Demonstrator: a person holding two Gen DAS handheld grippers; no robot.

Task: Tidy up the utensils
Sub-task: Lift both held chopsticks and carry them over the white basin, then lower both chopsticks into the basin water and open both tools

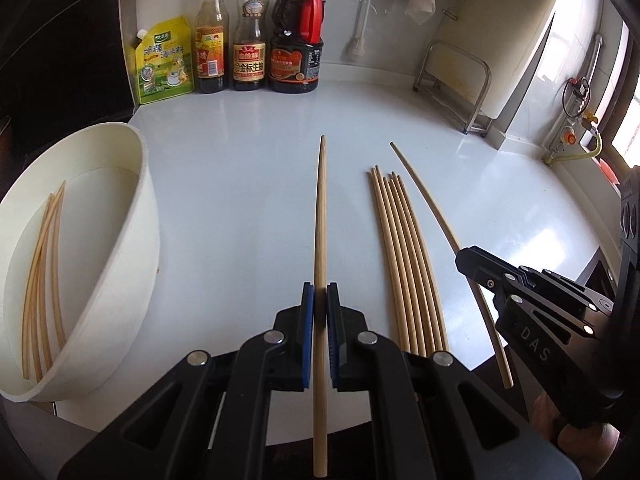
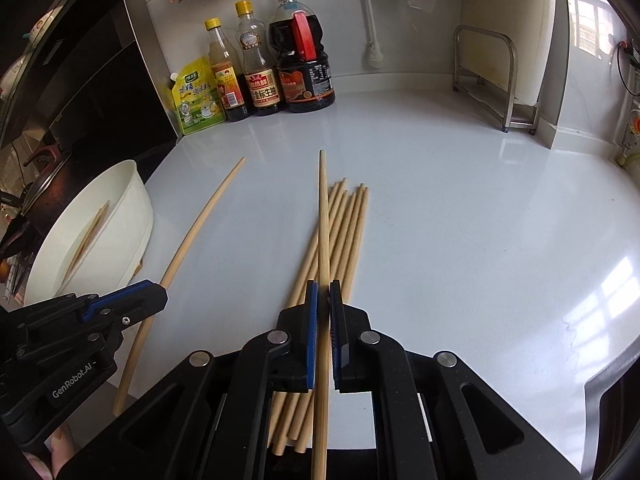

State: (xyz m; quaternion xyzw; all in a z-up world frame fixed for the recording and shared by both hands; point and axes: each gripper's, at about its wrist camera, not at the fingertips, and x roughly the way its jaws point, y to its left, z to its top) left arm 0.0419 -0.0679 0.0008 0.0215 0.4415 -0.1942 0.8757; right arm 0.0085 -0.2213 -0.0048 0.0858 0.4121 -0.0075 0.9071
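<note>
**Mia:** What is the left gripper doing?

**Ben:** Its blue pads are squeezed tight on one long pale wooden chopstick. The stick pokes out in front, over the shiny white counter, and its tip points at the bottles.

**Mia:** And the right gripper?

**Ben:** It pinches a second wooden chopstick the same way. That one hangs right above the pile of bare wooden chopsticks lying side by side on the counter.

**Mia:** Where is the pile from the left side?

**Ben:** Just beside the held stick, between the two grippers.

**Mia:** Are there more sticks?

**Ben:** Yes, a few lie inside the big round white bowl at the left edge of the counter.

**Mia:** What stands at the back?

**Ben:** A yellow-green pouch, two bottles with yellow caps and a big dark bottle with a red handle, all in a row by the wall. A metal rack stands far to the right.
</note>
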